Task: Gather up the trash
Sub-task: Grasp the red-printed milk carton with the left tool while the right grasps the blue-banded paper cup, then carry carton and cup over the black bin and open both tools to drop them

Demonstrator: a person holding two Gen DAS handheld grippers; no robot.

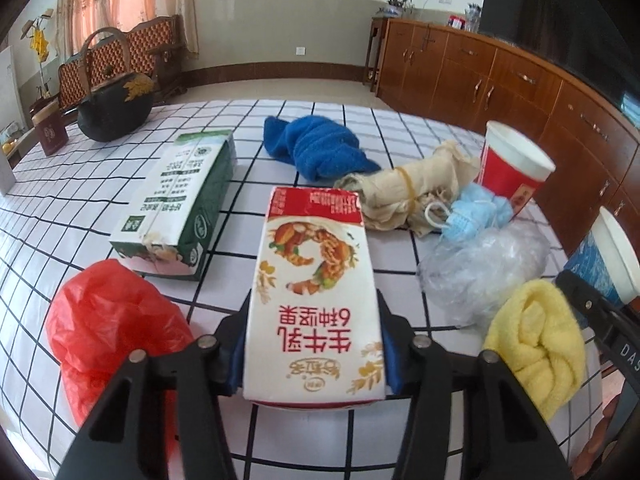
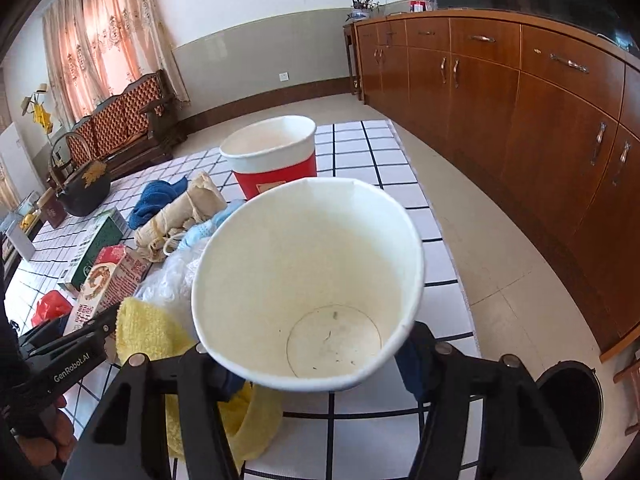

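Landmark: red-and-white milk carton (image 1: 316,300) lying flat on the grid-patterned white table (image 1: 60,208).
Left tongs (image 1: 314,344): closed on the near end of that carton, blue pads pressed to both its sides.
Right tongs (image 2: 316,364): clamped on a white paper cup with a blue outside (image 2: 308,280), its mouth tilted up toward the camera, right of the carton.
Cartons: two; the second is a green-and-white one (image 1: 176,204), just left of the landmark.
Paper cups: two; the other is a red-and-white one (image 1: 512,172), upright, beyond and right of the carton.
Plastic bags: two; a crumpled red one (image 1: 112,320) near left, a clear one (image 1: 484,264) right.
Cloths: three; blue towel (image 1: 320,148) beyond, beige bundle tied with a rubber band (image 1: 404,192) beyond right, yellow towel (image 1: 536,340) near right.
Face masks: one light blue mask (image 1: 472,212), between beige bundle and clear bag.
Bin: one dark round bin (image 2: 572,404) on the floor, right of the table.
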